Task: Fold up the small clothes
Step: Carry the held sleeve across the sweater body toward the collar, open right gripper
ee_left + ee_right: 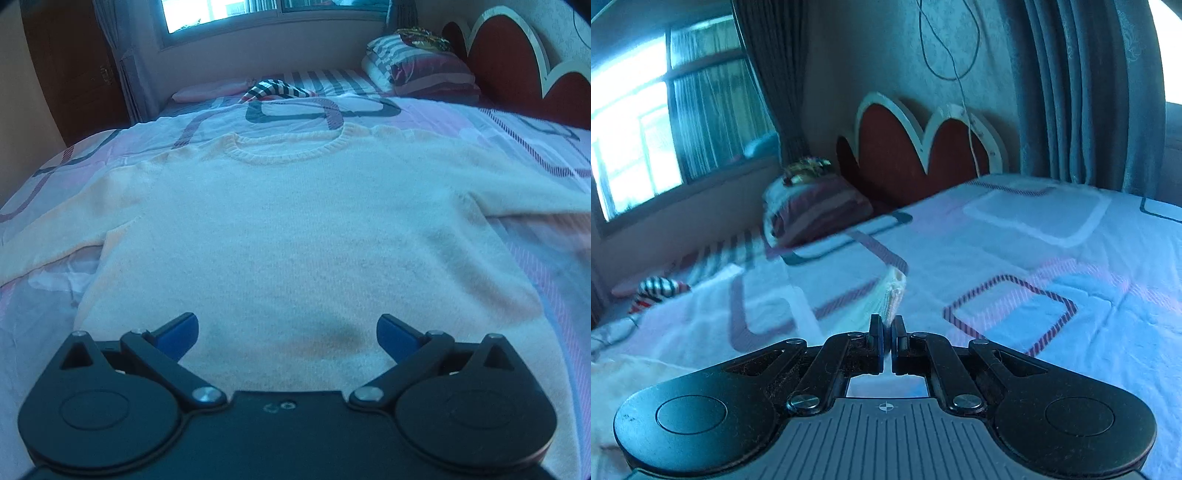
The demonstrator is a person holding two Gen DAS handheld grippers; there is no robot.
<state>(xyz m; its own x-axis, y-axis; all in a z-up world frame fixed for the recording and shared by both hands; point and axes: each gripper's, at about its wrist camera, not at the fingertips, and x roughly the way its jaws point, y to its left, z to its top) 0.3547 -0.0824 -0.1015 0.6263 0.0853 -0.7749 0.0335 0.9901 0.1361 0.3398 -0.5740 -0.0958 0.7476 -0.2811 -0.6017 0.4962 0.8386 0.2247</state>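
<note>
A cream knit sweater lies flat, front up, on the bed, neckline at the far side and sleeves spread left and right. My left gripper is open and empty, hovering over the sweater's lower hem. My right gripper is shut on the ribbed cuff of the sweater's sleeve and holds it a little above the bedspread. The rest of that sleeve is hidden below the gripper.
The bedspread is pink and white with rounded-square patterns. Striped pillows are stacked by the red headboard. A striped cloth lies at the bed's far side under the window.
</note>
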